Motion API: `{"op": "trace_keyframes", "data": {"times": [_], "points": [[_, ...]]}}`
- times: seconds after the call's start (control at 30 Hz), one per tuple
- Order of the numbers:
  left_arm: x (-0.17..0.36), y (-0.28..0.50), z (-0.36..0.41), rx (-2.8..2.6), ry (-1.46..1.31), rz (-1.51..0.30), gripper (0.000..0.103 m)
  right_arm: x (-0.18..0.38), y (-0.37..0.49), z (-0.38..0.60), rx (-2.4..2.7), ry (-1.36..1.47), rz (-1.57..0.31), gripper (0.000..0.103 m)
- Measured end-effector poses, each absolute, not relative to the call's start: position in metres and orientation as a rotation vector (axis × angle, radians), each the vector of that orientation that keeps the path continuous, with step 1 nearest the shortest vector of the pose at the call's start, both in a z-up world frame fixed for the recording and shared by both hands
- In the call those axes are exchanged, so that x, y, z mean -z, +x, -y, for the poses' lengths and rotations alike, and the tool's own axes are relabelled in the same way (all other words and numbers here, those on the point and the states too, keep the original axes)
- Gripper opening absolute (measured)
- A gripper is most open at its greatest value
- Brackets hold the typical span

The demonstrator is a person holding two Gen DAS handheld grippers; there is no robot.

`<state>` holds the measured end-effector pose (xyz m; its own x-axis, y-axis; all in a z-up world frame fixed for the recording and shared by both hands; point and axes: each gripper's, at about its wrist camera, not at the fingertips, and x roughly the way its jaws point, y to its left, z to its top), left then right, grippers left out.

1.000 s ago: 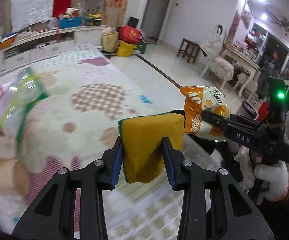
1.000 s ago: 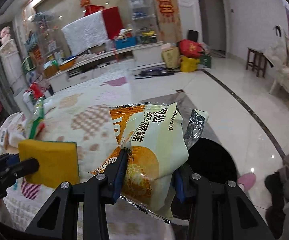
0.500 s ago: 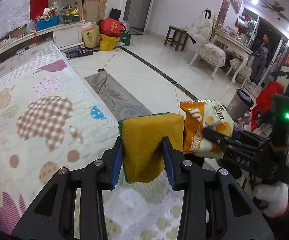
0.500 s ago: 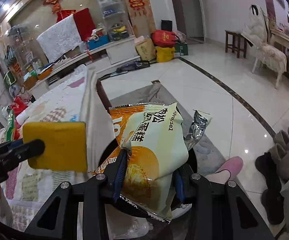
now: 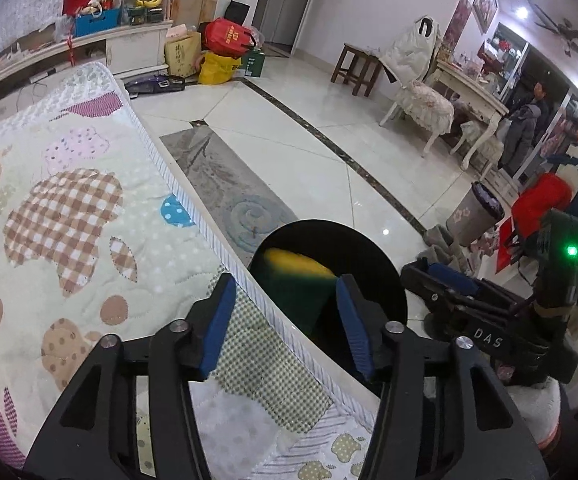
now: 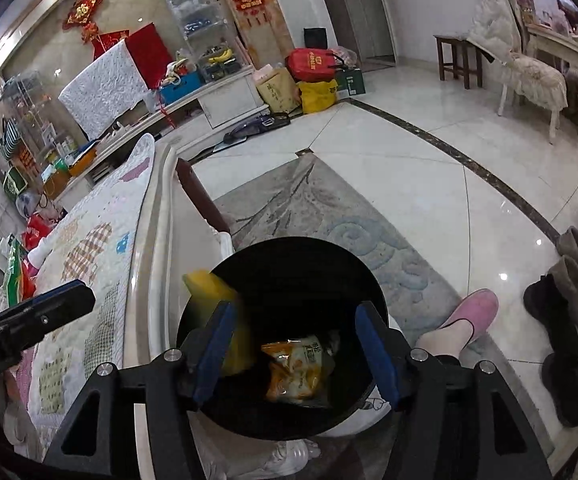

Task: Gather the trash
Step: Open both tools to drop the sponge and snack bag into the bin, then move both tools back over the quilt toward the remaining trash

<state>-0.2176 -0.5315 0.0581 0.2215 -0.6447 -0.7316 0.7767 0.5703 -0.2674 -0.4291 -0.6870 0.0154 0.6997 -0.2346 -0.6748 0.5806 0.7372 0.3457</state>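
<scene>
Both drops just happened: left tongs (image 5: 285, 312) and right tongs (image 6: 297, 344) now gape wide and empty, sponge (image 6: 213, 292) blurred mid-fall into the black bin (image 6: 285, 248) at lower centre, snack wrapper (image 6: 297, 368) already inside, so these two are collected.

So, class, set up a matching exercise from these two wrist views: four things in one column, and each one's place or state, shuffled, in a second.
Things:
1. snack wrapper
2. yellow sponge
3. left gripper
4. pink slipper

Places or states:
A. open, holding nothing
B. on the floor beside the black bin
C. lying at the bin's bottom
D. blurred, at the bin's near-left rim

Pairs: 1-C, 2-D, 3-A, 4-B
</scene>
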Motion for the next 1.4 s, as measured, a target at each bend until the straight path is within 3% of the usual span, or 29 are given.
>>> {"op": "trace_keyframes", "data": {"times": [0.7, 0.83, 1.4], "points": [[-0.082, -0.230, 0.455, 0.813, 0.200, -0.775, 0.056, -0.041, -0.394, 0.625, 0.381, 0.494, -0.661, 0.068], [-0.088, -0.227, 0.429, 0.754, 0.192, -0.748, 0.056, -0.050, -0.379, 0.603, 0.342, 0.460, -0.659, 0.074], [-0.092, -0.208, 0.313, 0.567, 0.112, -0.729, 0.056, -0.064, -0.308, 0.508, 0.143, 0.362, -0.697, 0.074]]}}
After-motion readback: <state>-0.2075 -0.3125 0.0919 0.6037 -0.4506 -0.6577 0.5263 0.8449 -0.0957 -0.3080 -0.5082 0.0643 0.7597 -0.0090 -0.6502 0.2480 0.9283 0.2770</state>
